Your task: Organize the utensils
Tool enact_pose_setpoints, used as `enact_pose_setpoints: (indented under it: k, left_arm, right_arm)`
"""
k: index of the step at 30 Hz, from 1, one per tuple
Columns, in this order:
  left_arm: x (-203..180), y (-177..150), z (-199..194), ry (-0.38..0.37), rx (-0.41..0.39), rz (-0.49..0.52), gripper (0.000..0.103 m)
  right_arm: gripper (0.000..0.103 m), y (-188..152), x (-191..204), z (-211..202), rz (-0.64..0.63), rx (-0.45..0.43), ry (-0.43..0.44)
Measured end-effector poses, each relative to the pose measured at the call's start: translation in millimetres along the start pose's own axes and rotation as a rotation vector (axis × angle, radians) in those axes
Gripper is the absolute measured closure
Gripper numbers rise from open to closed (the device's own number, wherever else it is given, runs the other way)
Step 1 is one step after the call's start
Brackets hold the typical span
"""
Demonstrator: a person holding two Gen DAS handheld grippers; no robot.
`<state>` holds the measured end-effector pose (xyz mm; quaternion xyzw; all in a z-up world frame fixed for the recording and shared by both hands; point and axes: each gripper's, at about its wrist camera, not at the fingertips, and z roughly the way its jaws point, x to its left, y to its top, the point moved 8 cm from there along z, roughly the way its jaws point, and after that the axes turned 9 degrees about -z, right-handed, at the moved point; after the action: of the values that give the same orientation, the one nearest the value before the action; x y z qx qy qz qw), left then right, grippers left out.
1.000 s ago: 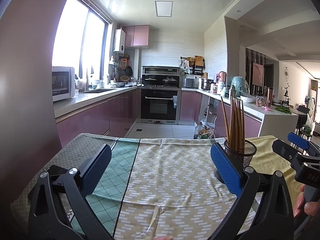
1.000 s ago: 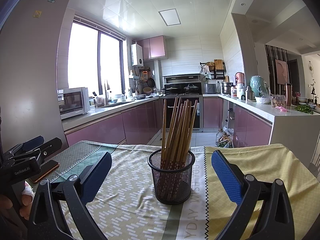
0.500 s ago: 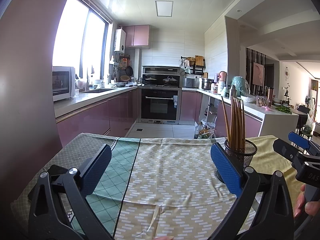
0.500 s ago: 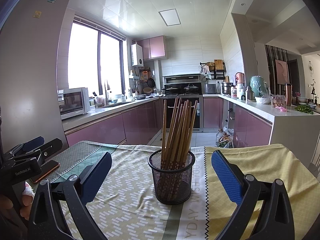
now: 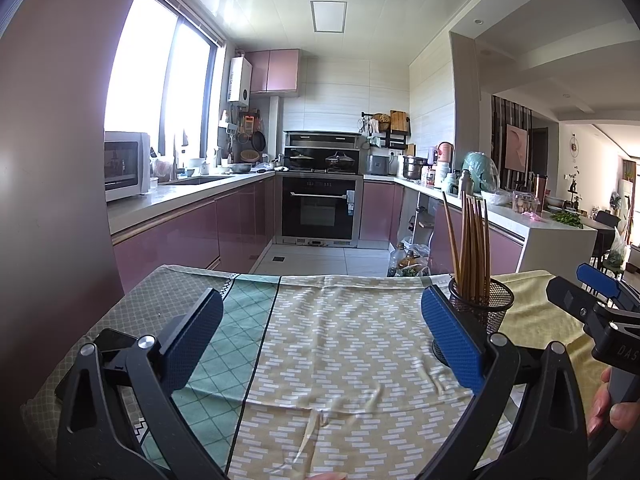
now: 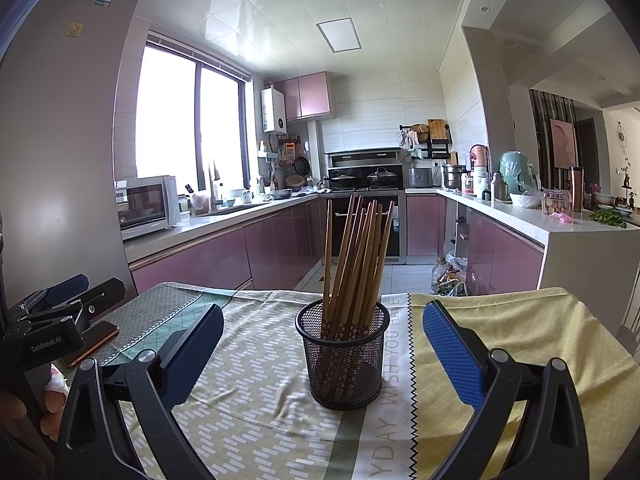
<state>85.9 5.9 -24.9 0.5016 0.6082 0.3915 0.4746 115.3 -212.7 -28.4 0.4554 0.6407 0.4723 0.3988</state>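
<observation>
my right claw (image 6: 322, 344) is released and faces the mesh holder (image 6: 343, 354) of chopsticks (image 6: 354, 260), upright mid-table – good for reaching. my left claw (image 5: 320, 338) is released too, over bare tablecloth (image 5: 344, 344) – waiting, i think.

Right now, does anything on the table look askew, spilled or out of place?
Nothing spilled. The mesh holder stands upright with the chopsticks inside, fanned and leaning. Only the tablecloth is rumpled near its base, and a phone lies at the left edge.
</observation>
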Motion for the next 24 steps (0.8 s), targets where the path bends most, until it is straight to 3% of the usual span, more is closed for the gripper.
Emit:
enact_pose_setpoints:
  k: [24]
  left_arm:
    - [0.5,-0.1,-1.2,-0.002,0.000,0.003,0.005]
  right_arm:
    - [0.006,0.9,-1.1,-0.5,0.000,-0.003,-0.001]
